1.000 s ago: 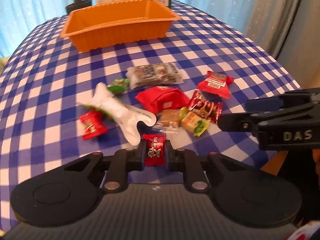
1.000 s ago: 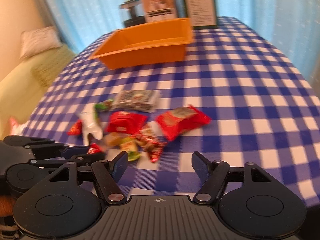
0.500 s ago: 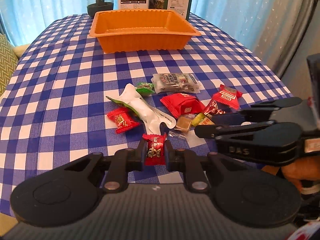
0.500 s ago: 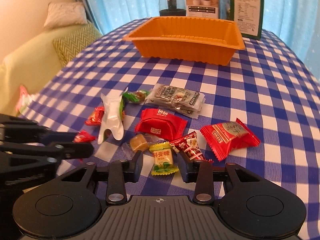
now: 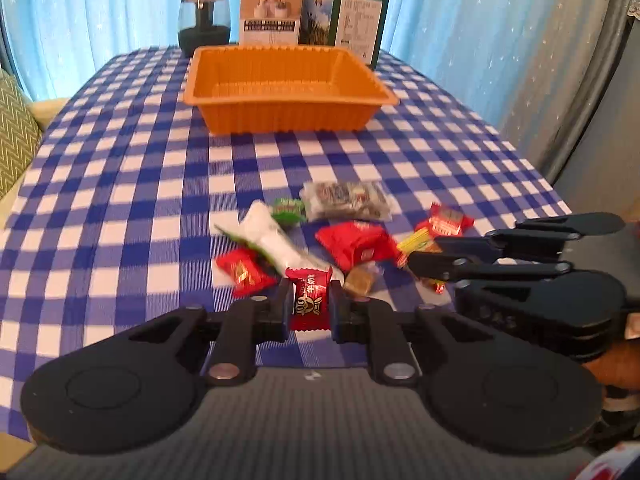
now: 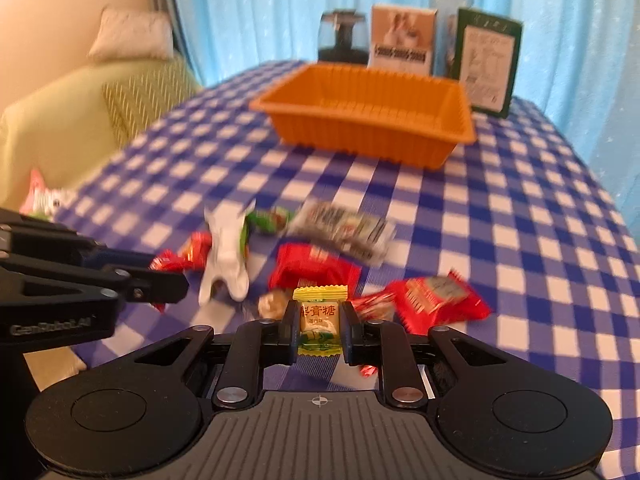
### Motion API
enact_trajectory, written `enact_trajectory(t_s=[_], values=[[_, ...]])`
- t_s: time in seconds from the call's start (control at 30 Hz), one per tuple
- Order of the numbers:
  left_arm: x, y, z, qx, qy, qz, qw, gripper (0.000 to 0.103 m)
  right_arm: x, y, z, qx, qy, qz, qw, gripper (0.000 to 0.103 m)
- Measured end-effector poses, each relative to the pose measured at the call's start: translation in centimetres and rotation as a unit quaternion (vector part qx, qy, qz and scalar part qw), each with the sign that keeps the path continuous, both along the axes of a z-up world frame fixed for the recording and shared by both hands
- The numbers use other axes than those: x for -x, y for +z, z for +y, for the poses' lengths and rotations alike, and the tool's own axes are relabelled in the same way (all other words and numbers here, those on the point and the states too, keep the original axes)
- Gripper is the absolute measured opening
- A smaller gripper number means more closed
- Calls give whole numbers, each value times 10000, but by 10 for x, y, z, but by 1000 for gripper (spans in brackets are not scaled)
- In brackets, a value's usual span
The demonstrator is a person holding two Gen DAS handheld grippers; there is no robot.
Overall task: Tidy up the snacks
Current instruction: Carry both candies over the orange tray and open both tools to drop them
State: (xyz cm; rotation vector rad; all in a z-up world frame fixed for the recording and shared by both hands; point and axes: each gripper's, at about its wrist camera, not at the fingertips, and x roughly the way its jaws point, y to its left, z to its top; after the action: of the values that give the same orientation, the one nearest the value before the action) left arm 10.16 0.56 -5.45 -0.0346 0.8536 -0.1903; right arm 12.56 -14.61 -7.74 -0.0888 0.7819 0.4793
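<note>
The left gripper [image 5: 310, 304] is clamped on a red candy [image 5: 309, 298], its two fingers pressed against the wrapper's sides, and holds it above the near edge of the table [image 5: 120, 208], which wears a blue-and-white checked cloth. The right gripper [image 6: 319, 326] is clamped on a yellow-and-green candy [image 6: 319, 320] in the same way, the wrapper upright between its pads, also over the near edge.

The remaining snacks lie in a loose cluster on the near half of the table, between the two grippers and the tray: a white packet [image 5: 272, 240], a small red candy [image 5: 244, 272] just beside it, a green candy [image 5: 289, 210], a clear printed packet [image 5: 348, 200], a large red packet [image 5: 356, 242], a brown caramel [image 5: 359, 280] and another red packet [image 5: 448, 218] nearest the right-hand edge.

The orange tray [image 5: 288, 120] stands well apart from them, toward the far edge. Behind it, at the far edge, stand a dark jar [image 5: 205, 20], a white box [image 5: 272, 12] and a green box [image 5: 352, 20]. Blue curtains [image 5: 100, 8] hang beyond the table
</note>
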Motion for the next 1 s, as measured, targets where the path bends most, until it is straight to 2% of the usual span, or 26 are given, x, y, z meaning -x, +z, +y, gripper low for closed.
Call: enact_trajectory(t_s=[0.1, 0.23, 0.47, 0.73, 0.83, 1.0], values=[[-8, 10, -1, -21, -27, -132, 9999, 16, -7, 14, -7, -224, -78, -94, 9997, 20], [-29, 26, -2, -63, -80, -352, 9993, 16, -28, 29, -12, -257, -146, -315, 9991, 20], [-93, 47, 2, -154, -11, -810, 9966, 16, -84, 52, -12, -348, -321, -728, 9962, 20], [-172, 47, 20, -160, 154, -1173, 9928, 16, -159, 53, -8, -513, -706, -864, 9924, 21], [-199, 42, 30, 68, 260, -1177, 9927, 16, -182, 49, -8, -575, -825, -853, 9913, 21], [-231, 30, 39, 102, 358, -1117, 9930, 16, -223, 38, -2, -563, -910, -731, 9916, 21]])
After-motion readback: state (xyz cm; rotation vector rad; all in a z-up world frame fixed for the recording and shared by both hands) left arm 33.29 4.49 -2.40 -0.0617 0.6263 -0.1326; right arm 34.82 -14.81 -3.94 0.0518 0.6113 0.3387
